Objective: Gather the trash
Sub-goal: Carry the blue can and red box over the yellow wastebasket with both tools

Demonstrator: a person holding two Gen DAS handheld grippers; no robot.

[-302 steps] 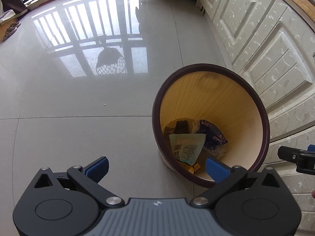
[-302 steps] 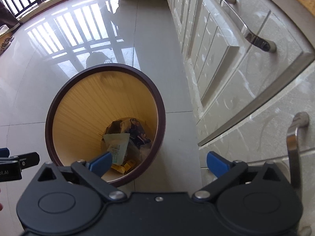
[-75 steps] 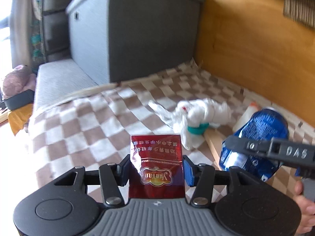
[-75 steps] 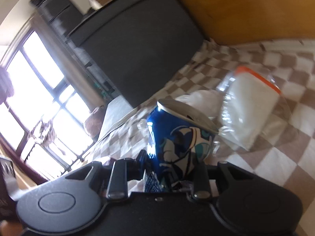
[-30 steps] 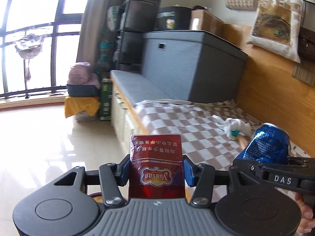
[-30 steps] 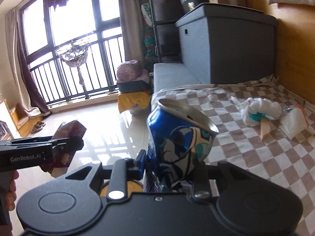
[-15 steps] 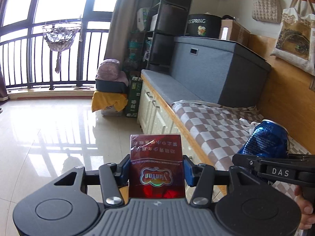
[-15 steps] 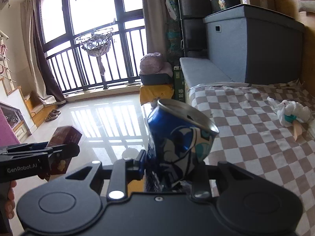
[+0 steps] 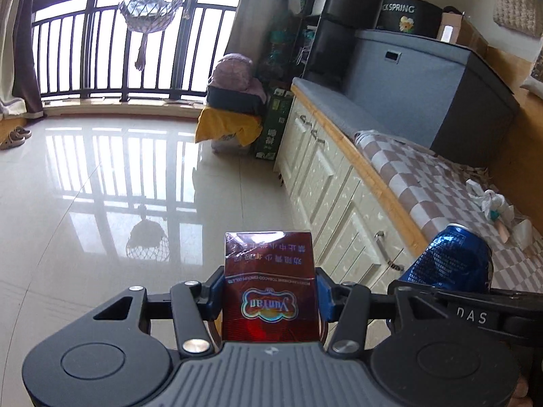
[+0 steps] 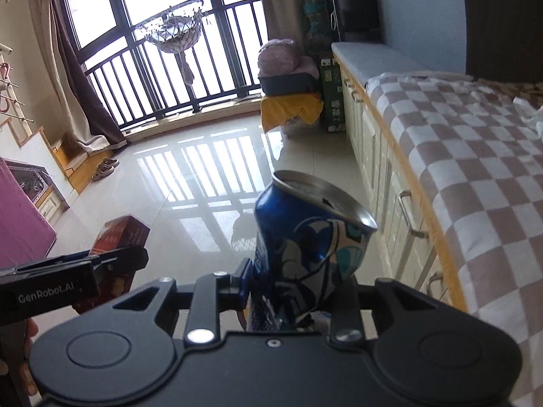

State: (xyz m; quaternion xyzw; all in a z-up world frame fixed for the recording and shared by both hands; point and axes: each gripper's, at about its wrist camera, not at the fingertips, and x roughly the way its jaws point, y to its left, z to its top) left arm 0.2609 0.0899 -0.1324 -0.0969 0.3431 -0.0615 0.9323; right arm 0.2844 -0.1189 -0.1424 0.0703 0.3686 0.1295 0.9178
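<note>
While both hands are loaded, we log the nearest things first: our left gripper (image 9: 270,296) is clamped on a red cigarette pack (image 9: 269,283), its blue pads (image 9: 321,293) pressing the two narrow sides so the pack stands upright with the printed face toward the lens, upside down. Our right gripper (image 10: 300,291) is closed on a crushed blue drink can (image 10: 310,240), pinched low on its dented body, so the silver top tips forward and to the right. In the left view that same can (image 9: 451,259) sits just to the right of the pack, and in the right view the pack (image 10: 117,237) shows at lower left; we judge the two loads are carried side by side so that both can be dropped in one trip. No bin is visible in either view, so we cannot place it. Beyond the grippers lies the glossy tiled floor (image 9: 101,203), and along its right edge the cream cabinet fronts (image 9: 325,183) under a bench covered by a checked cloth (image 10: 475,176). A crumpled white wad (image 9: 493,203) lies on that cloth, well apart from us; it looks like trash left to collect. Farthest off, the balcony railing (image 9: 101,57) and a hanging net basket (image 10: 176,37) stand against the bright window.
</note>
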